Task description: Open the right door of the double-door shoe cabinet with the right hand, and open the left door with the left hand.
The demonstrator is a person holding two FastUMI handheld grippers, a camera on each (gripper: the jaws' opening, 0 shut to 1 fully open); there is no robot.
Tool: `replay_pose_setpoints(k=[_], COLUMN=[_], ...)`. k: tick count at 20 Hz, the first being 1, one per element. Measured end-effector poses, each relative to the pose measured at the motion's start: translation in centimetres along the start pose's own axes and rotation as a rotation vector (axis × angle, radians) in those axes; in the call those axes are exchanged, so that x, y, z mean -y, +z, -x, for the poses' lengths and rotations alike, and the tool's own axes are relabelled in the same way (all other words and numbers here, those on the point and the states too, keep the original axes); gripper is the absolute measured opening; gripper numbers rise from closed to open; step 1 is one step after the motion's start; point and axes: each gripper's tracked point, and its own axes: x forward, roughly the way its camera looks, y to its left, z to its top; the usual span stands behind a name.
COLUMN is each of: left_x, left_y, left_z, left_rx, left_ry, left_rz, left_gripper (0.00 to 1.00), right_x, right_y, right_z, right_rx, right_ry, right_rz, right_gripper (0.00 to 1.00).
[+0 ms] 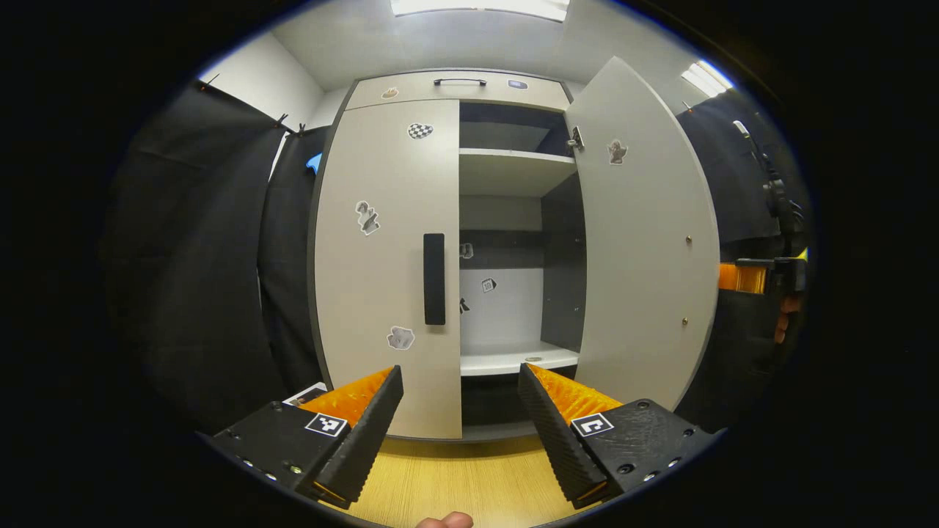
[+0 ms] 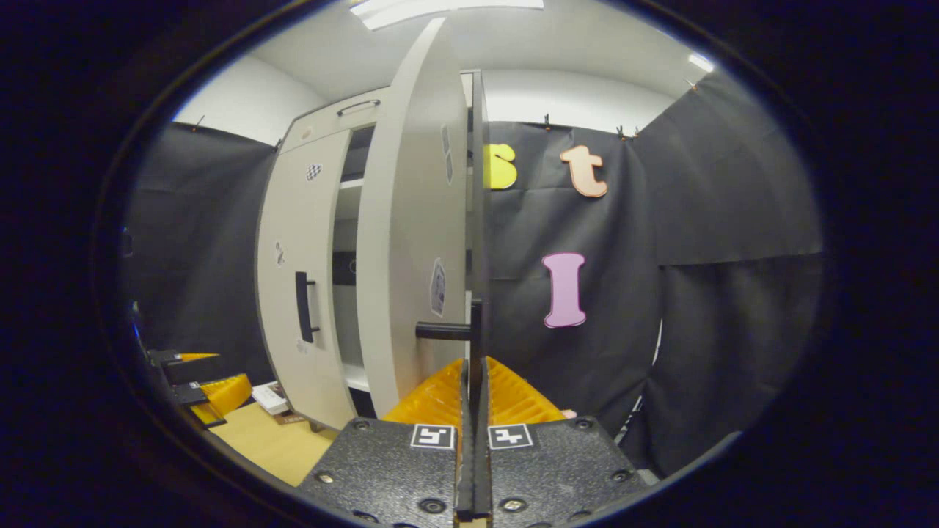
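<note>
Swinging wide, the right door [image 1: 645, 242] stands open, its handle [image 2: 475, 345] pinched in the right gripper [image 2: 474, 381]. Ahead of the left gripper [image 1: 461, 411], whose fingers are spread wide and empty, the left door [image 1: 392, 264] remains shut, its handle [image 1: 434, 279] untouched; half remains.

Matt laminate cabinet doors [image 1: 389, 257], wood-grain floor [image 1: 455, 477]
</note>
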Motion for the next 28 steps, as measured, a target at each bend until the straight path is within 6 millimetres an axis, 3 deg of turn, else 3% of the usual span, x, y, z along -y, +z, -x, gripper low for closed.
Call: replay_pose_setpoints(k=[3, 7, 10, 13, 16, 19, 21, 22, 24, 26, 28], left_x=[-0.5, -2.5, -4.2, -4.7, -4.9, -4.6, -4.7, -4.6, -4.1, -3.7, -3.6], left_y=[0.0, 0.0, 0.1, 0.9, 2.2, 3.0, 3.7, 4.0, 4.8, 5.8, 6.6], left_z=[0.1, 0.1, -0.8, -1.6, -3.1, -4.6, -5.9, -6.7, -8.5, -10.4, -12.6], left_rx=[0.008, 0.027, 0.034, 0.044, 0.074, 0.081, 0.085, 0.087, 0.088, 0.085, 0.079], left_ry=[0.011, 0.04, 0.074, 0.076, 0.056, 0.016, 0.0, -0.009, -0.042, -0.07, -0.073], left_rz=[0.012, 0.029, 0.026, 0.015, -0.004, -0.014, -0.022, -0.024, -0.016, -0.002, -0.004], left_gripper=[0.95, 0.95, 0.95, 0.95, 0.95, 0.95, 0.95, 0.95, 0.95, 0.95, 0.95], right_x=[0.5, -0.2, -4.7, -7.2, -9.3, -9.7, -9.9, -10.0, -10.4, -10.8, -10.9], right_y=[-0.3, -0.2, 0.7, 0.4, -1.1, -2.4, -2.1, -2.1, -2.2, -2.1, -2.0], right_z=[0.3, 5.2, 9.0, 8.3, 5.4, 3.4, 2.7, 2.5, 2.4, 2.4, 2.5], right_rx=[0.001, 0.039, 0.08, 0.082, 0.053, 0.026, 0.047, 0.049, 0.046, 0.049, 0.054], right_ry=[-0.035, -0.061, 0.041, 0.074, 0.09, 0.058, 0.035, 0.031, 0.03, 0.043, 0.044], right_rz=[0.026, 0.002, -0.028, 0.021, -0.009, -0.046, -0.054, -0.044, -0.026, -0.01, 0.01], right_gripper=[0.04, 0.04, 0.03, 0.04, 0.04, 0.04, 0.19, 0.49, 0.72, 0.8, 0.81])
